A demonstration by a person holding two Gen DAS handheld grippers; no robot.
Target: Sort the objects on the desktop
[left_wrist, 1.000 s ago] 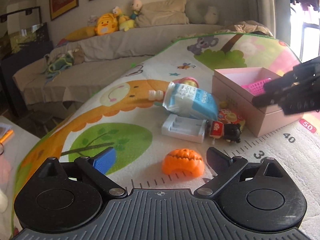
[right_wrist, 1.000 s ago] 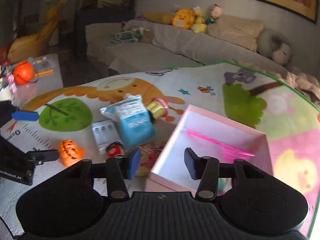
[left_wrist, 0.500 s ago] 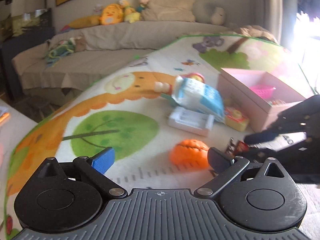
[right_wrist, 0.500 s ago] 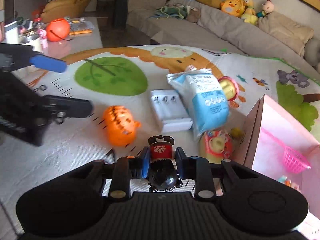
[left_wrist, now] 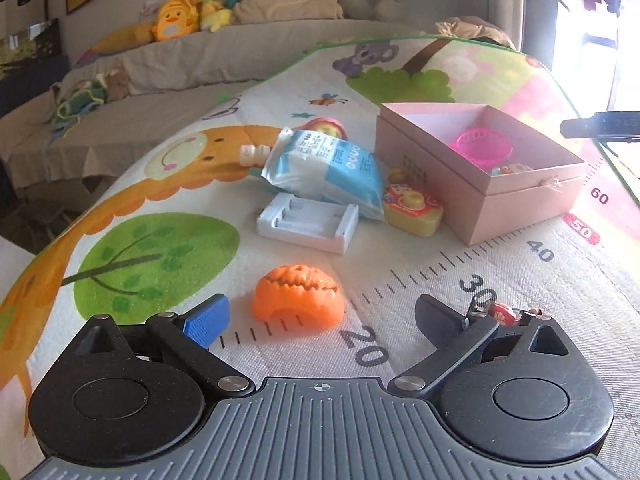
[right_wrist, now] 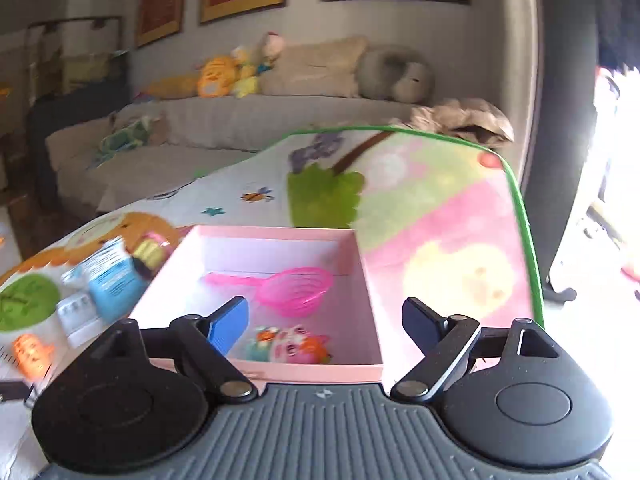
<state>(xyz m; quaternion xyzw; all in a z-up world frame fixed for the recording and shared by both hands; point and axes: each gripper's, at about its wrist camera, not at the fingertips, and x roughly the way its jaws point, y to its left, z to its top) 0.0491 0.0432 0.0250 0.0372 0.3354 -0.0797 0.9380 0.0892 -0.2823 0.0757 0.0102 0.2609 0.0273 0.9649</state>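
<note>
My left gripper (left_wrist: 320,316) is open and low over the mat, and the orange pumpkin toy (left_wrist: 298,294) lies just ahead between its fingers, untouched. A small doll in red (left_wrist: 506,314) lies on the mat, partly hidden behind that gripper's right finger. My right gripper (right_wrist: 326,320) hovers over the near edge of the open pink box (right_wrist: 360,256); its jaws are opening and nothing is between them. Inside the box lie a pink strainer (right_wrist: 296,290) and small colourful toys (right_wrist: 292,346). One right finger (left_wrist: 600,126) shows beyond the box (left_wrist: 480,184) in the left wrist view.
On the play mat left of the box lie a blue-white pack (left_wrist: 324,170), a white battery charger (left_wrist: 308,222) and a yellow-red toy (left_wrist: 414,206). A grey sofa (left_wrist: 200,60) with plush toys stands behind. The mat's green edge (right_wrist: 528,240) runs right of the box.
Half a second ago the right gripper was shut on the doll beside the pumpkin. It has since swung right over the pink box with open, empty jaws. The doll lies on the mat.
</note>
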